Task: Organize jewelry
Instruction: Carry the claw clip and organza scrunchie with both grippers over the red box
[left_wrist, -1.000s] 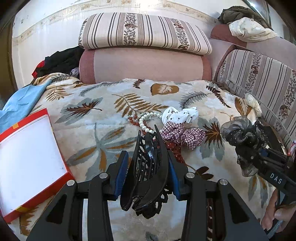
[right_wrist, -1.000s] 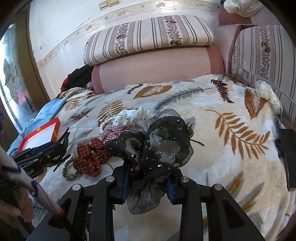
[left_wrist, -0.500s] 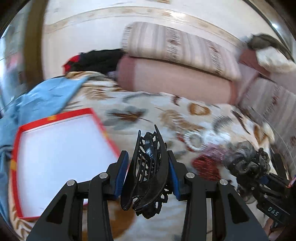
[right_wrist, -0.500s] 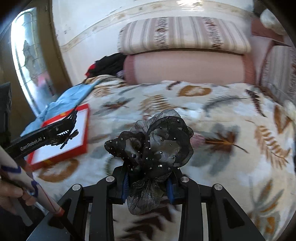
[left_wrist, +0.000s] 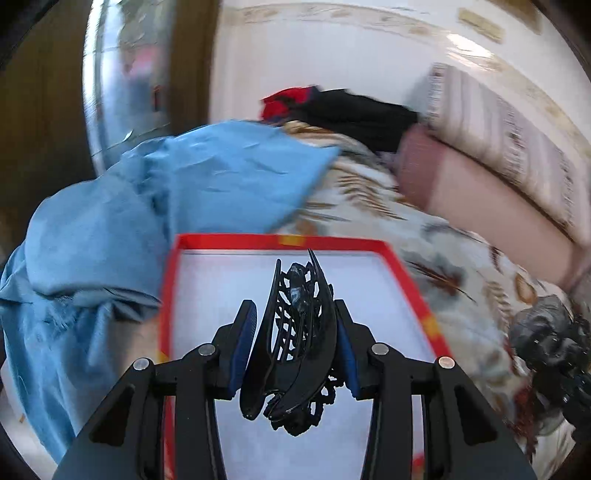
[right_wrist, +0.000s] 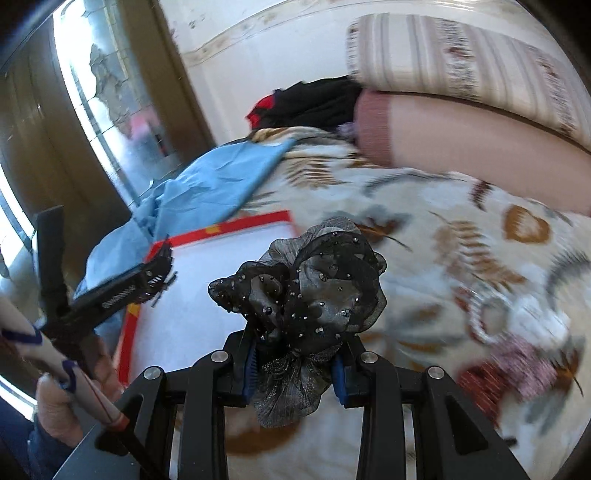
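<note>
A: Surface? Room?
B: Bed (right_wrist: 424, 206), leaf-print cover; white wall; two bolsters stacked at head.
A: Count?
B: One red-rimmed tray (left_wrist: 280, 242). One black claw clip (left_wrist: 295, 343), clamped in left tool (left_wrist: 293, 345), above tray. One black scrunchie (right_wrist: 314, 291), gripped by right tool (right_wrist: 295, 363), beside tray.
A: Around?
B: Blue cloth (left_wrist: 155, 192) touching tray; dark clothes behind; blurred beads, scrunchies on cover.

1 hair claw (left_wrist: 295, 339), 1 black scrunchie (right_wrist: 314, 291), 1 red tray (left_wrist: 280, 242), 2 cushions (right_wrist: 461, 62) (stacked), 1 blue cloth (left_wrist: 147, 206).
</note>
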